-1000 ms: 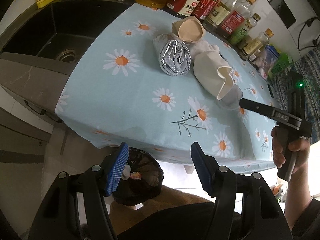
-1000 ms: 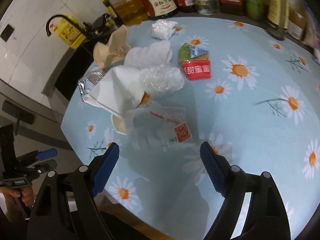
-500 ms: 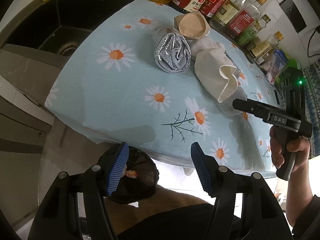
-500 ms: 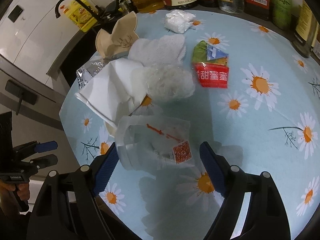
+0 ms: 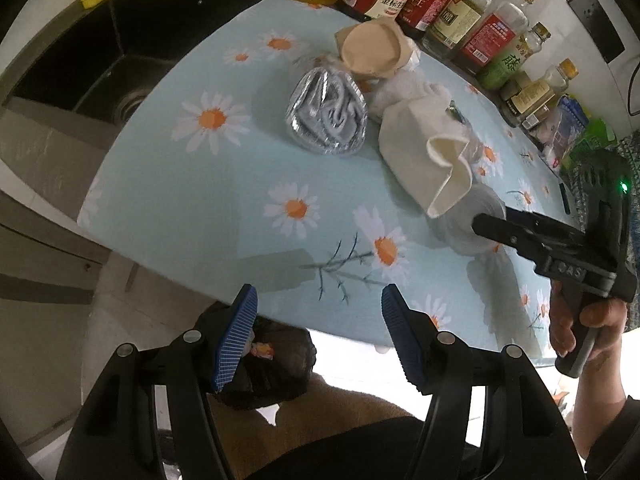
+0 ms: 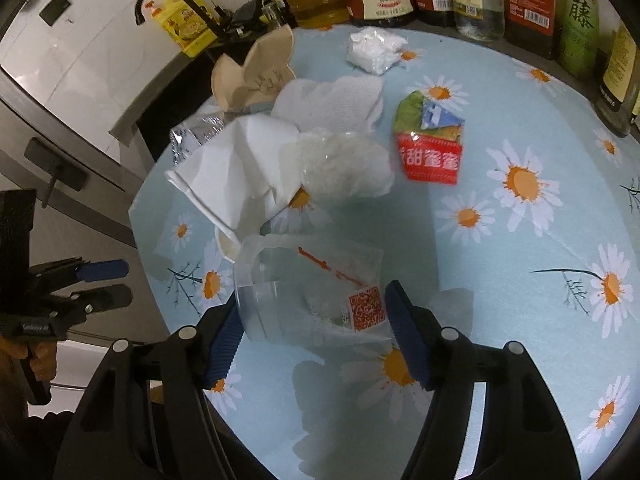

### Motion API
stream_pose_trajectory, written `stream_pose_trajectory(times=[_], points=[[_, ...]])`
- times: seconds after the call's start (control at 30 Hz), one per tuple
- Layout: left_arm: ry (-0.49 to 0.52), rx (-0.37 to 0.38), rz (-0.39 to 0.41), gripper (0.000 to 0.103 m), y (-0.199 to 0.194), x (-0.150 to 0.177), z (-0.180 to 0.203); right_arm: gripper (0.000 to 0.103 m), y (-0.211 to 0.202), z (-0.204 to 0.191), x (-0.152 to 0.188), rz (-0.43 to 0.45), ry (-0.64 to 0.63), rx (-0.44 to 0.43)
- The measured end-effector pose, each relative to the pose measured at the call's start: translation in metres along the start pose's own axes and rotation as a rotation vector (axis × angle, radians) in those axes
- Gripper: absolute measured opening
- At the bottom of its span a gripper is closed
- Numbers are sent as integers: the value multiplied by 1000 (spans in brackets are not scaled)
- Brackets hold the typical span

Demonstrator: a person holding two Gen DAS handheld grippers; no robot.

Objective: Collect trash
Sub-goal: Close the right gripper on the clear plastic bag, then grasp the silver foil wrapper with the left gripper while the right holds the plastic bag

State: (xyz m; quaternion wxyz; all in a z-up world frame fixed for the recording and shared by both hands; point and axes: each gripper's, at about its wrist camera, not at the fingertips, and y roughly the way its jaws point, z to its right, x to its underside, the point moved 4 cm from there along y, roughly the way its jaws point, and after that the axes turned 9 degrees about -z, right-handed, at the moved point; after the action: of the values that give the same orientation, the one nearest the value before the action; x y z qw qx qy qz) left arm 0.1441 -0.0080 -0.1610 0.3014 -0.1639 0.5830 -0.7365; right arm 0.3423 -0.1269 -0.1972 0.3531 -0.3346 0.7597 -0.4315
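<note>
A clear plastic cup (image 6: 312, 292) with a red QR label lies on its side on the daisy tablecloth (image 6: 500, 240). My right gripper (image 6: 316, 334) is closing on it, and both blue pads touch its sides. That gripper (image 5: 496, 222) also shows in the left wrist view, at the cup by a crushed white paper cup (image 5: 432, 164). My left gripper (image 5: 316, 336) hangs open with nothing in it over the table's near edge. Below it sits a black trash bag (image 5: 272, 372). A foil wrapper (image 5: 328, 120), a beige paper cup (image 5: 372, 50) and a red snack packet (image 6: 430, 148) lie farther off.
Sauce and oil bottles (image 5: 460, 12) line the back of the table. A dark sink (image 5: 80, 60) with a black tap (image 6: 176, 4) lies to the left. A paper towel (image 6: 332, 100), a tissue wad (image 6: 374, 50) and crumpled clear film (image 6: 344, 164) lie mid-table.
My right gripper has moved forward over the clear cup and its jaws have narrowed onto it. The left gripper has drifted a little toward the table, still open.
</note>
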Motion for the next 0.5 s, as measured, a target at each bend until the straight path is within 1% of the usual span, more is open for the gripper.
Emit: stream_pose_trajectory(times=[0.2,0.4,0.43,0.47,0.5], points=[[37,-22,38,63,-7,-28,12,67,-18,16,10,35,42,-1],[67,-49,65,63,-12,-59,17,66,-39,23,28,83,96,-4],[70,-54,68,64,-13,-64,18,66,-42,24,30,89,102,-5],[75,-57,70,70,-13,-68,18,66,-44,23,31,95,108,-6],[78,-68,73,72,-13,-74,18,66,-47,23,35,104,115,-7]])
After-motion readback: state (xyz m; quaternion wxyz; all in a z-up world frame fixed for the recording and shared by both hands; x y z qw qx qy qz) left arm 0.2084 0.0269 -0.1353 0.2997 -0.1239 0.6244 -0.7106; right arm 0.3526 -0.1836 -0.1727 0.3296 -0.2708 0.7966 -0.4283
